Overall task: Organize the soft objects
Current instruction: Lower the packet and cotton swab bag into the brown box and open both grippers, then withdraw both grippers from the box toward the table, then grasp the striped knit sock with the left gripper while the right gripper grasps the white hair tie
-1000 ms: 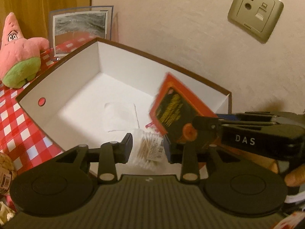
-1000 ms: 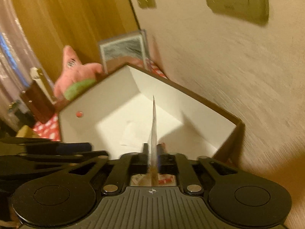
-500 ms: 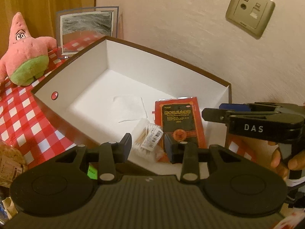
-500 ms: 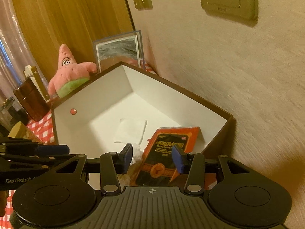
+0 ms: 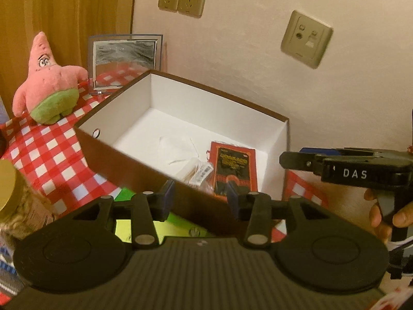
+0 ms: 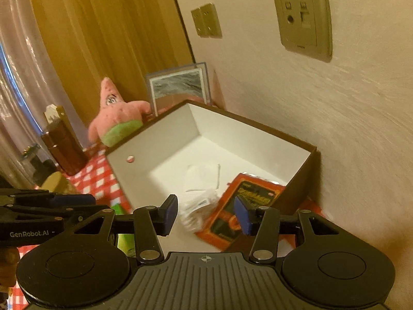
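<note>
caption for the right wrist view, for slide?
Right gripper open above a box holding a red packet and cotton swabs.

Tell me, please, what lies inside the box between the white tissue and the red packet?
In both wrist views, a clear bag of cotton swabs lies between the white tissue and the red packet, in the box.

A box (image 5: 134, 152) is sitting mid-frame on the worktop (image 5: 46, 155), backing against the wall (image 5: 245, 59). Inside it, a flat packet (image 5: 233, 165) is lying toward the lower right, a bag of swabs (image 5: 198, 171) just left of it, and a folded sheet (image 5: 178, 147) further left. At the upper left, a plush star (image 5: 49, 87) is standing beside a framed picture (image 5: 125, 62). A jar (image 5: 10, 188) is sitting at the left edge.
</note>
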